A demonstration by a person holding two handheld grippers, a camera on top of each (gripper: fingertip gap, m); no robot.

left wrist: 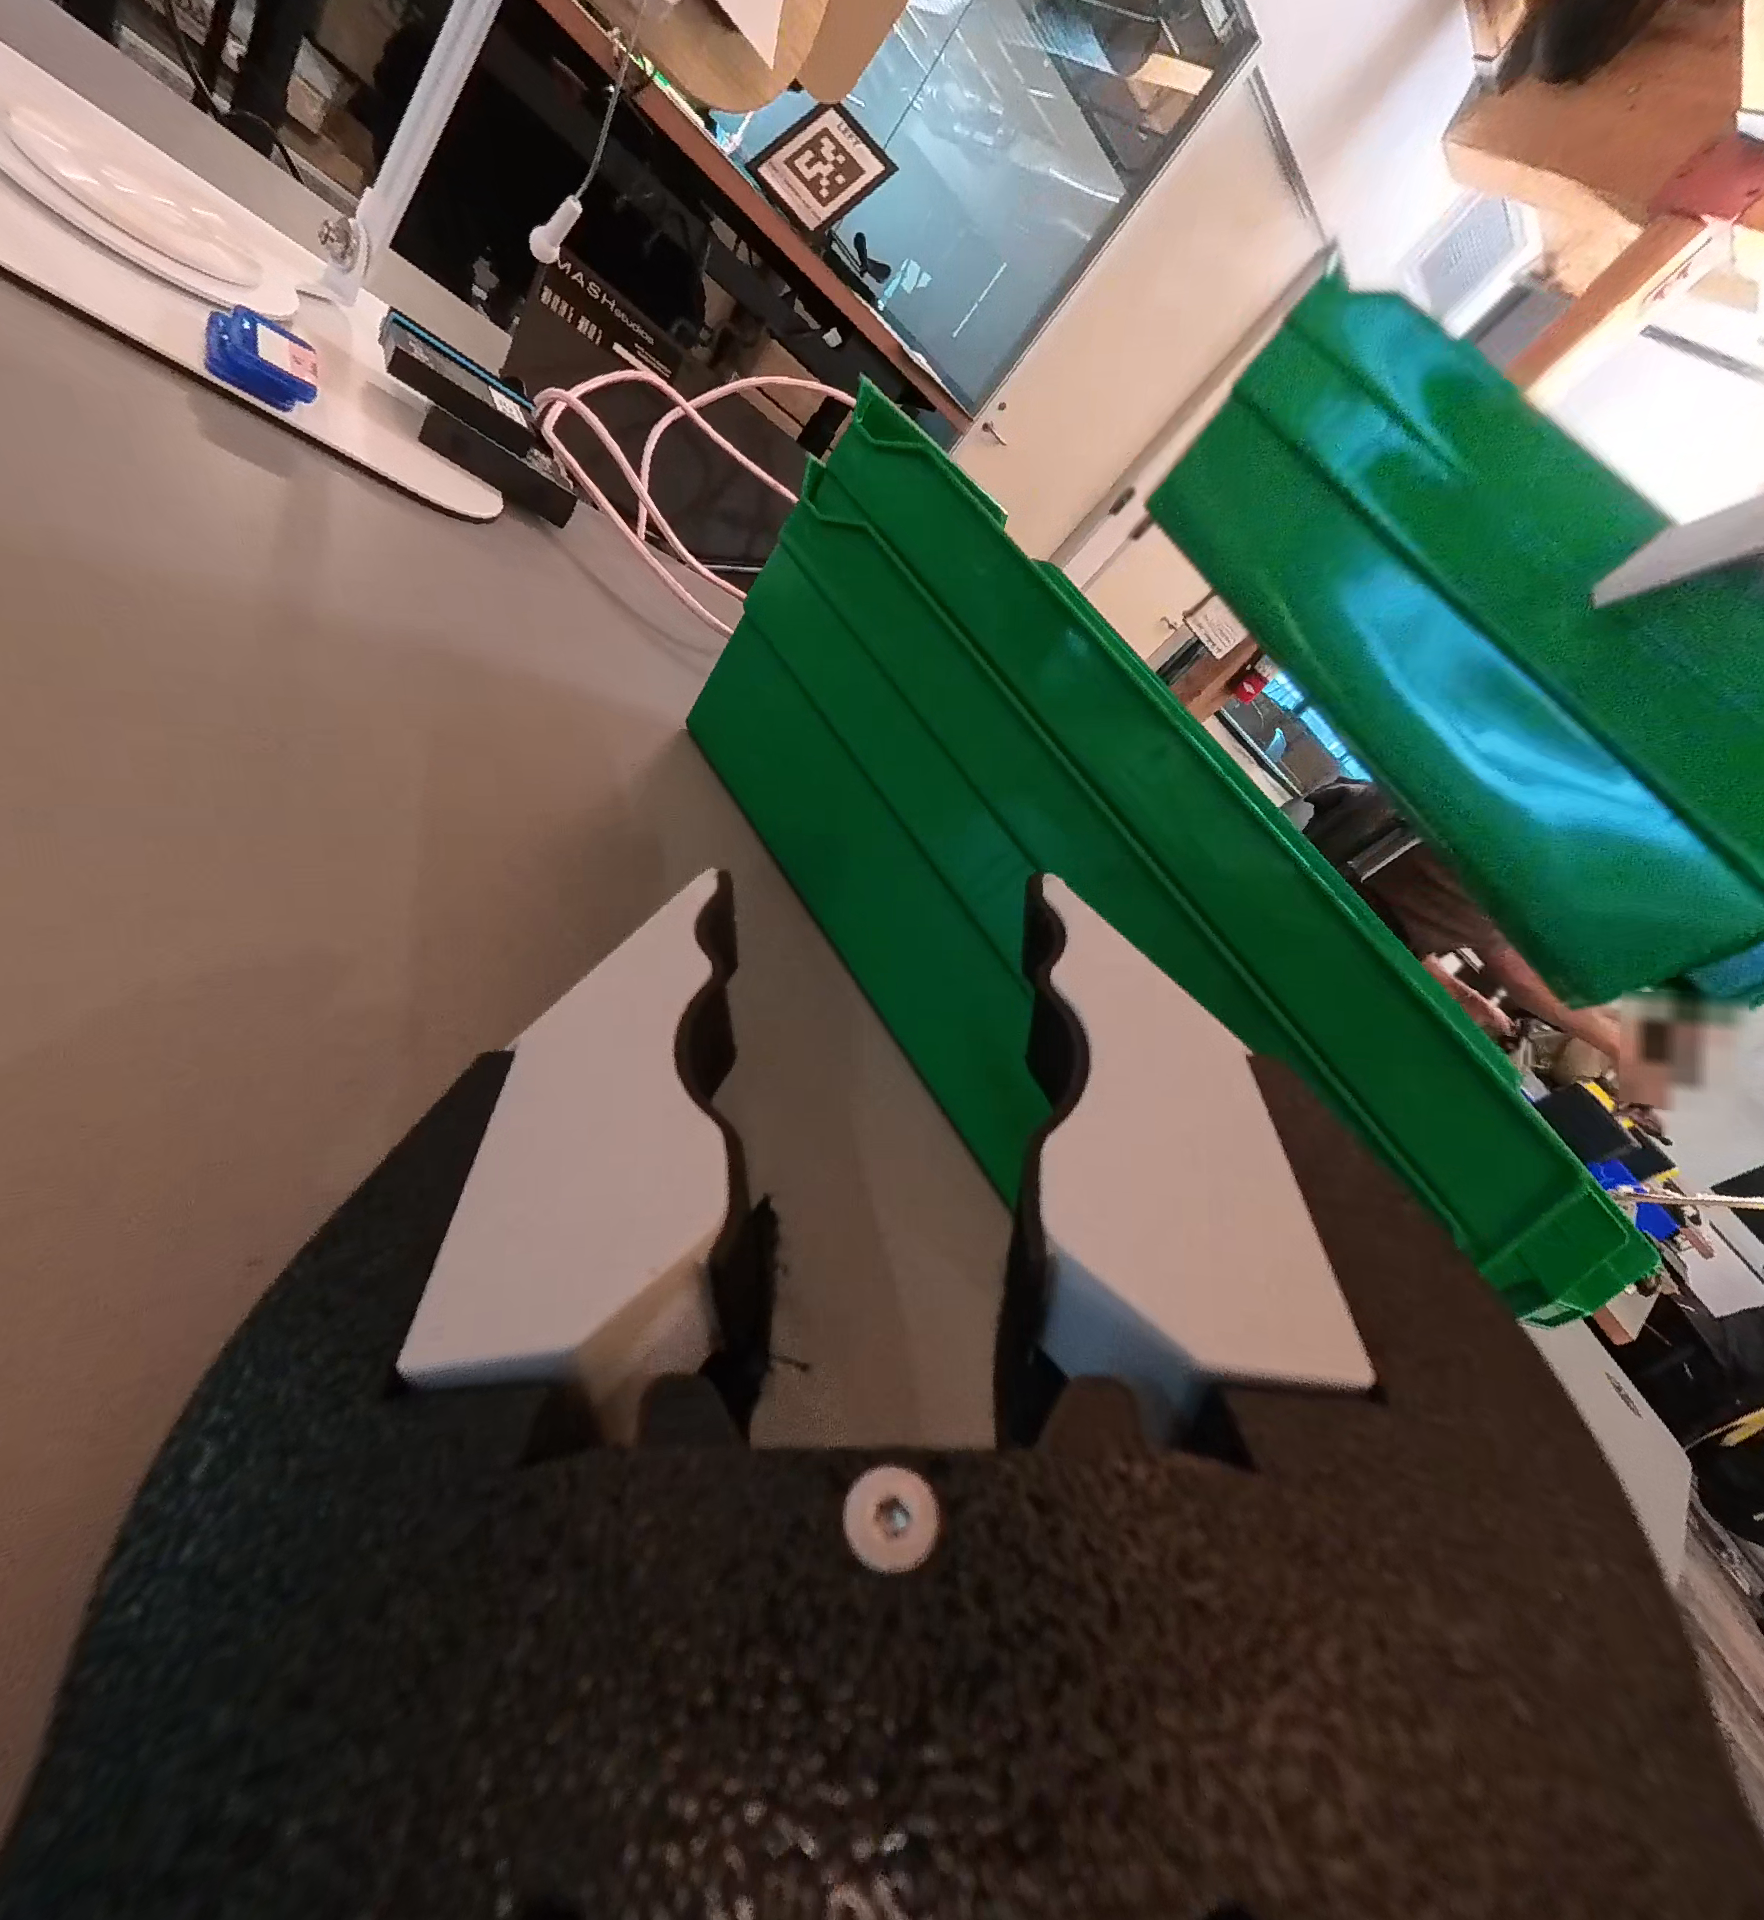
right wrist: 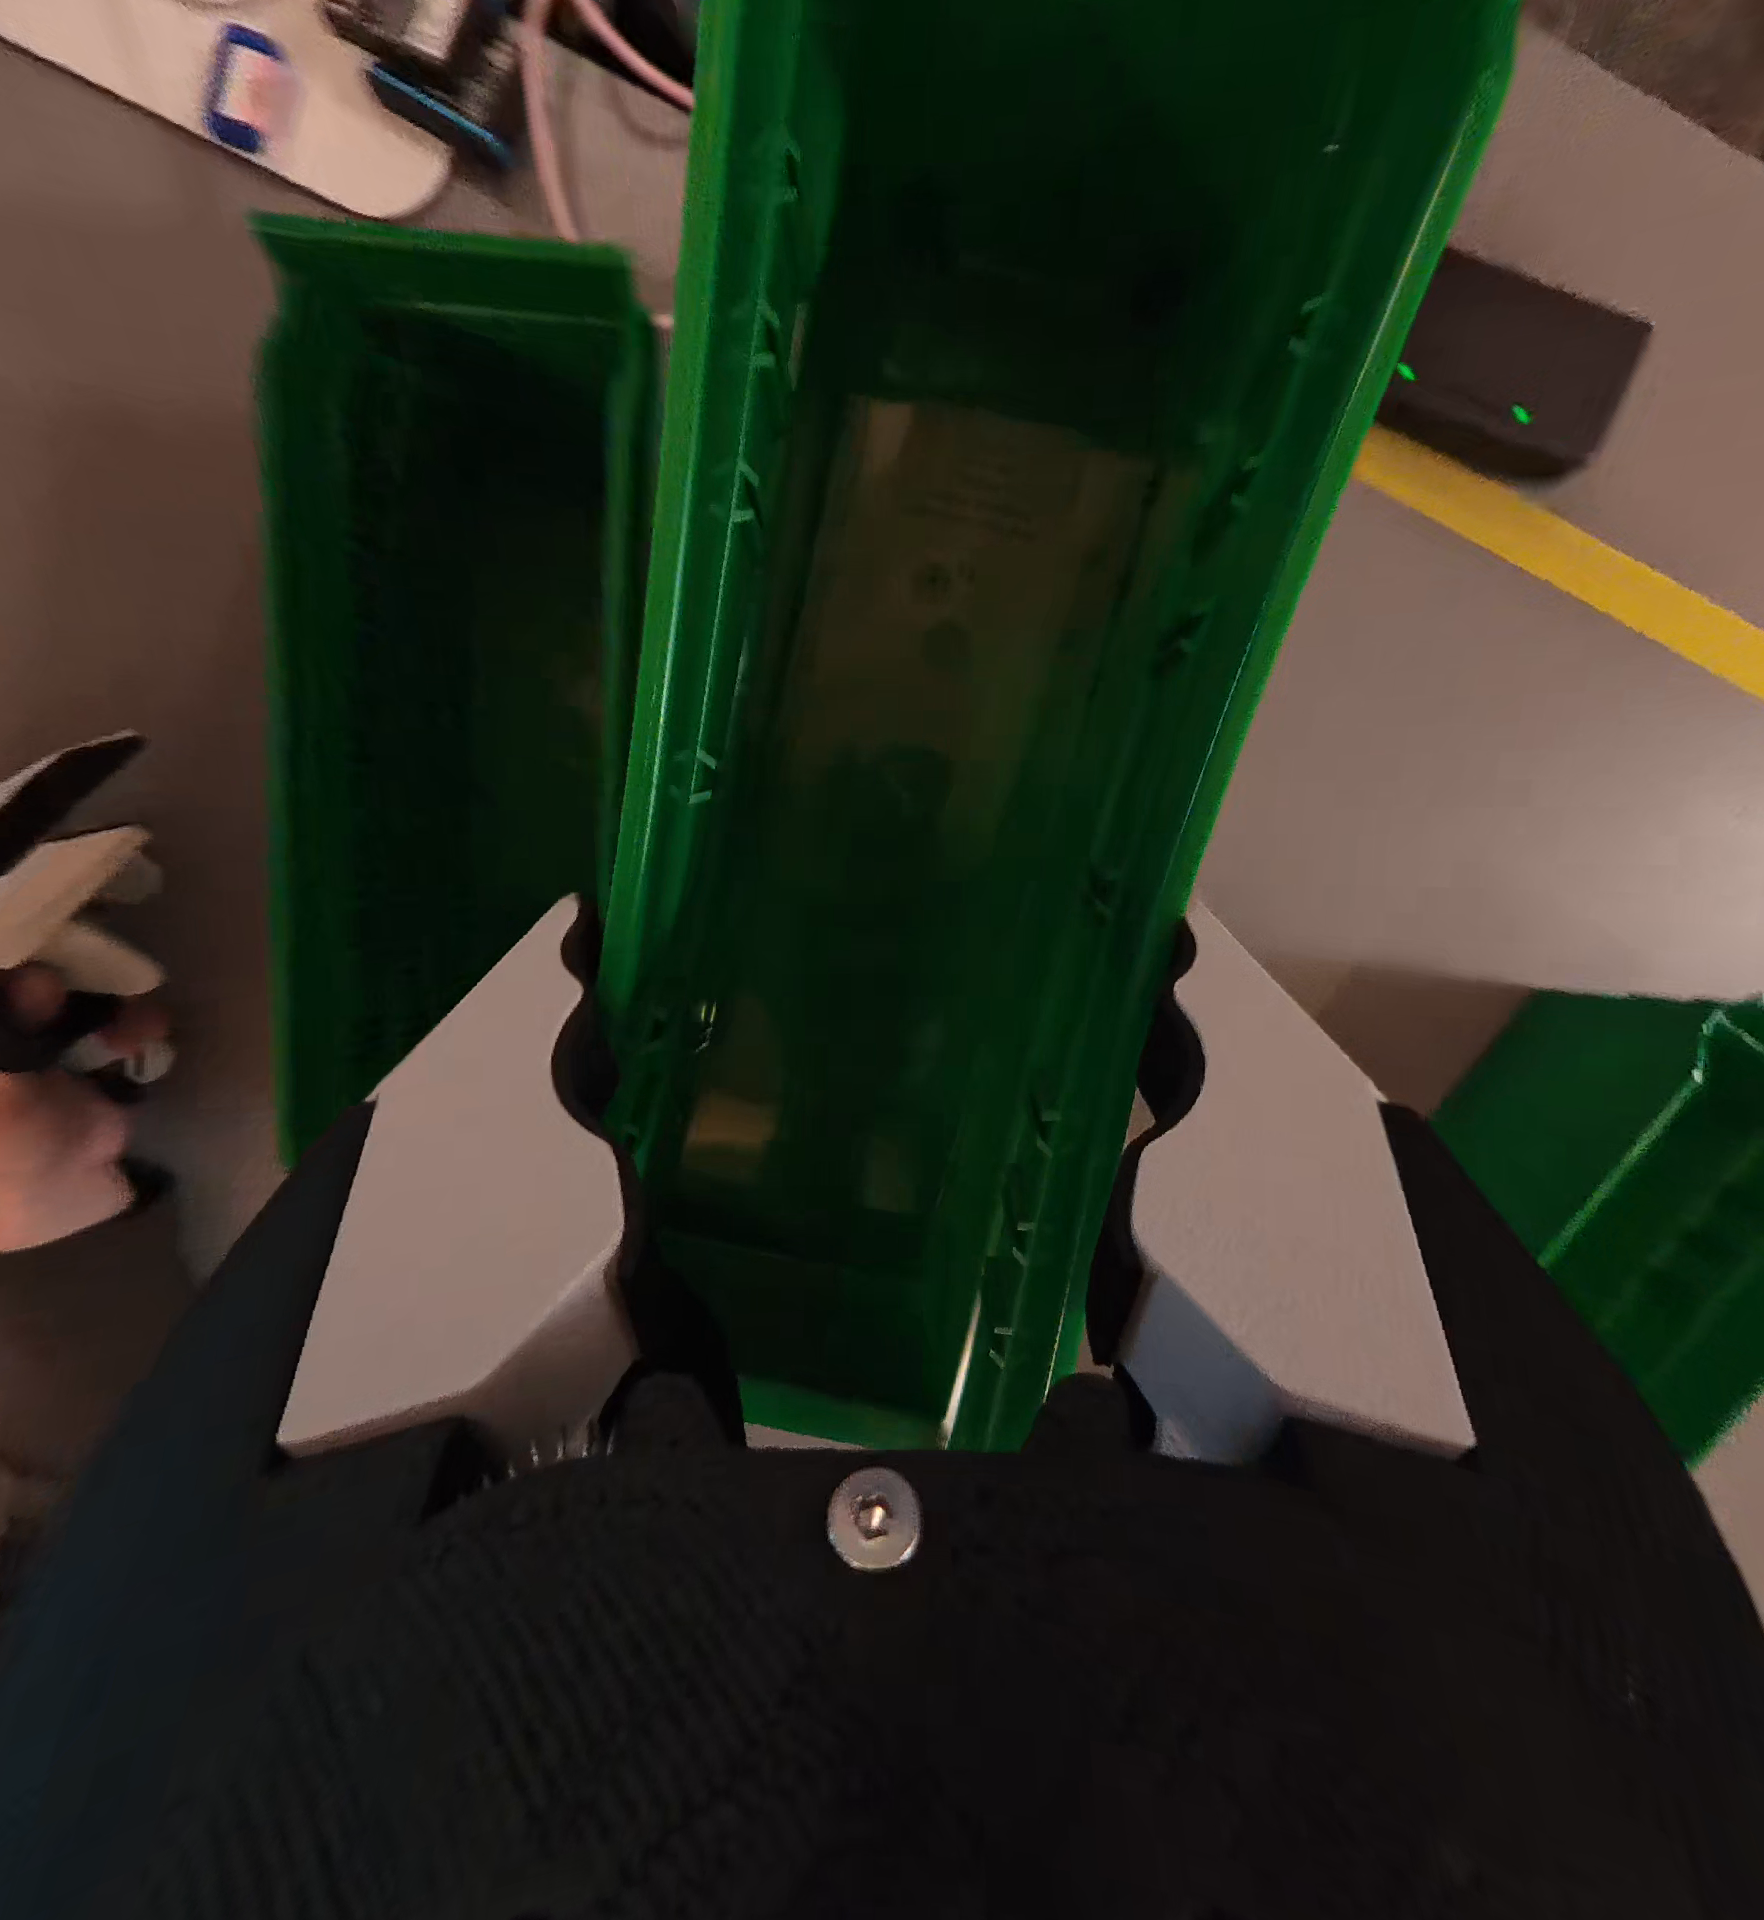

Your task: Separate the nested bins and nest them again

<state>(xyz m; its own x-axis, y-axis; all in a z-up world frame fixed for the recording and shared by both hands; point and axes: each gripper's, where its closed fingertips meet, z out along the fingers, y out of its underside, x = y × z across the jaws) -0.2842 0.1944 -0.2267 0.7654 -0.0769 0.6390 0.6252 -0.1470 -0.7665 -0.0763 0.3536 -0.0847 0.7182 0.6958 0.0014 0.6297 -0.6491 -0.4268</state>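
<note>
The right tool [right wrist: 878, 1039] grips a raised green bin [right wrist: 961, 520]; the left tool [left wrist: 878, 997] hovers agape. Only the right view shows a third bin [right wrist: 1688, 1195].

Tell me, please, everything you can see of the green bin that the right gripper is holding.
The held green bin is long, narrow and open-topped, apparently glossy moulded plastic, with a stepped rim and small ribs along its inner side walls. A pale patch shows on its floor. The right gripper is shut on it, one finger outside each long wall. In the left wrist view it hangs tilted in the air, clear of the grey table and apart from the bin on the table.
</note>
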